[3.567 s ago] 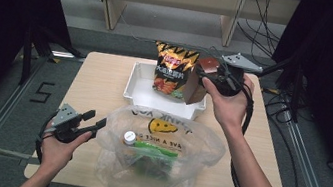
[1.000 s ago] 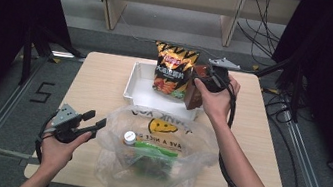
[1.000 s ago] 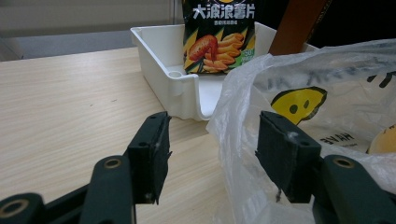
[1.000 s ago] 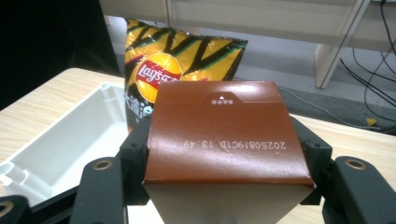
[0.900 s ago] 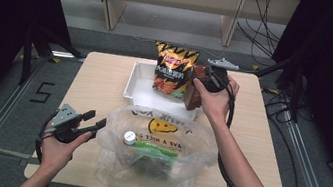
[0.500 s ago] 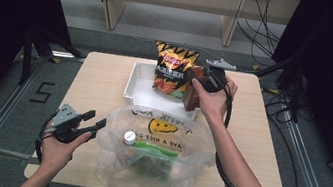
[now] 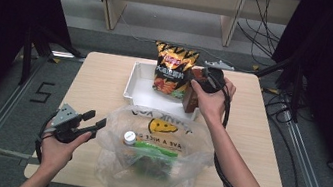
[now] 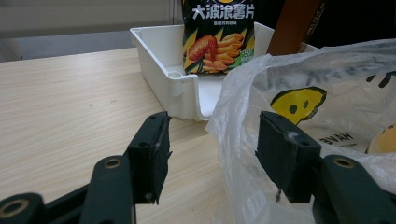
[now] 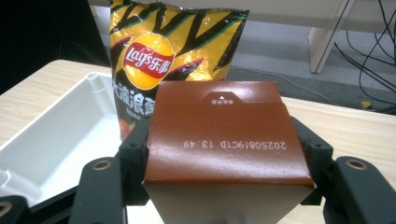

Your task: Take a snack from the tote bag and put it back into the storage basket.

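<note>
Brown carton [image 9: 228, 135] is sitting clamped between the right gripper [image 9: 224, 154] jaws, both pads pressing its two sides, printed date code facing up between them. Carton top is tilting toward the camera in the right gripper view, white underside showing below the pads. Chips bag [image 9: 173, 60] is standing just beyond the fingertips, touching or nearly touching the carton's far edge, can't tell which. White tray [image 9: 51, 140] is lying to the left of the left-hand pad in that view, with the bag standing inside it. In the high view the right gripper [image 7: 207, 79] is holding the carton [image 7: 191, 95] at the tray's [image 7: 138, 81] right end, next to the bag [image 7: 173, 69]; whether the carton is resting on the tray is unclear.

Left gripper [image 8: 212, 149] jaws are standing apart, nothing pinched. Plastic bag [image 8: 327, 107] edge is bulging into the gap from the right-hand pad's side, touching or just beside that pad; the left-hand pad is hanging over bare table [image 8: 70, 107]. Tray [image 8: 177, 88] corner is lying just ahead of the fingertips. In the high view the left gripper [image 7: 91, 124] is pointing at the plastic bag's [image 7: 154, 157] left edge, with a bottle [image 7: 129, 138] and green items inside the bag, beyond the tips.
</note>
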`<state>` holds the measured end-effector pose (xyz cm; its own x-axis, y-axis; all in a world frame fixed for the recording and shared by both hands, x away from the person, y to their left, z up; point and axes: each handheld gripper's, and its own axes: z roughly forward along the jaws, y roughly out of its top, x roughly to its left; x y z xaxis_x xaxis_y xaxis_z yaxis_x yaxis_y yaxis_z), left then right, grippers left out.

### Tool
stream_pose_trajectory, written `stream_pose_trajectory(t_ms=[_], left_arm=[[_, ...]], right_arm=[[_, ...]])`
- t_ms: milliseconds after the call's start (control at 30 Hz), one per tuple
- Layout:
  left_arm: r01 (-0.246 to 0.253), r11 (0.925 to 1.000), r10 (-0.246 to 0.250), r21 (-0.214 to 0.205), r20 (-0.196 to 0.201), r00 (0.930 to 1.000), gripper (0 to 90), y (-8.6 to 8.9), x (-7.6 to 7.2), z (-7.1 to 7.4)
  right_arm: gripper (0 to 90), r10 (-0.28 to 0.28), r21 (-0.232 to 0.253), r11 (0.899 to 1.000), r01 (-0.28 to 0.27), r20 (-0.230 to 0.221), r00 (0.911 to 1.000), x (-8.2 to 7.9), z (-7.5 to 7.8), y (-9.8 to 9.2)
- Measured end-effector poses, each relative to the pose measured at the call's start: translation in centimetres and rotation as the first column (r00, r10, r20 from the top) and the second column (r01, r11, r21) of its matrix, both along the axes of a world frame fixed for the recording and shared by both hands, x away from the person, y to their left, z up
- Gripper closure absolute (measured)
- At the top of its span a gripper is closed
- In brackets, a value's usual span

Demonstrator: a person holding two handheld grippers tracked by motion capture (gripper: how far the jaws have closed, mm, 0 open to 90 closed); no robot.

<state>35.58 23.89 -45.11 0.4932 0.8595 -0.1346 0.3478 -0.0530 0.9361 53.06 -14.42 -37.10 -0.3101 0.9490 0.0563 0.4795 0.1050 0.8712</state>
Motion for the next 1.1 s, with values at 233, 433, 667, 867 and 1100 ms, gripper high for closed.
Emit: stream_pose_trajectory(t_ms=[233, 433, 667, 867, 1100], left_arm=[[-0.002, 1.0, 0.002, 0.001, 0.001, 1.0, 43.8, -0.02, -0.02, 0.02], [-0.003, 1.0, 0.003, 0.001, 0.002, 1.0, 43.8, -0.02, -0.03, 0.02], [0.0, 1.0, 0.0, 0.001, 0.002, 1.0, 43.8, -0.04, -0.03, 0.02], [0.0, 1.0, 0.0, 0.003, 0.001, 1.0, 43.8, -0.03, -0.05, 0.03], [-0.003, 1.0, 0.003, 0.006, 0.0, 1.0, 43.8, 0.0, -0.09, 0.06]], right_arm=[[38.3, -0.019, 0.005, 1.0, 0.02, -0.032, 0.9993, 0.16, -0.49, 0.15], [37.9, -0.024, 0.001, 1.0, 0.024, -0.041, 0.9989, 0.39, -0.9, 0.1], [37.4, -0.033, -0.001, 0.999, 0.033, -0.036, 0.9988, 0.5, -0.95, 0.34], [31.6, -0.031, 0.001, 1.0, 0.031, -0.028, 0.9991, 0.51, -0.8, 0.61], [29.2, -0.008, 0.013, 1.0, 0.009, -0.024, 0.9997, 0.33, -0.65, 0.79]])
